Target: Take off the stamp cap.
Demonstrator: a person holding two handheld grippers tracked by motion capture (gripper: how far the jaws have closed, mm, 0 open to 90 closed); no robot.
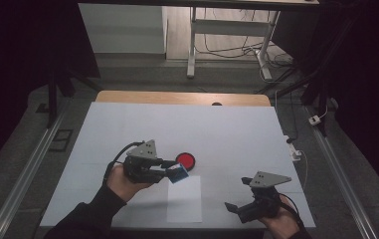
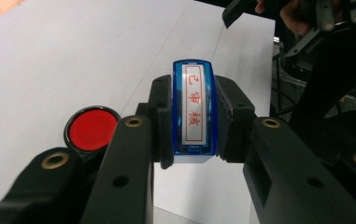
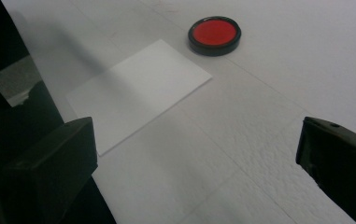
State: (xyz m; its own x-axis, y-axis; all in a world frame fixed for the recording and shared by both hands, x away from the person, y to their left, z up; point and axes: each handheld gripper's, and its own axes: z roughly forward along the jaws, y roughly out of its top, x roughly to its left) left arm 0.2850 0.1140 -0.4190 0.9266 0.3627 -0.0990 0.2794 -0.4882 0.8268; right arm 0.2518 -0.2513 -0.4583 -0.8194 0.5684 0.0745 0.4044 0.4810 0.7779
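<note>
Fingers (image 2: 162, 126) over white table (image 1: 127, 129)

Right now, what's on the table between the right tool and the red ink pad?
In the right gripper view, only the white paper sheet lies between the right tool and the red ink pad.

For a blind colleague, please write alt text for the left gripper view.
The left gripper clamps a blue stamp between its black jaws, its white label with red Chinese characters facing the camera. A round red ink pad lies at the left on the white table.
</note>
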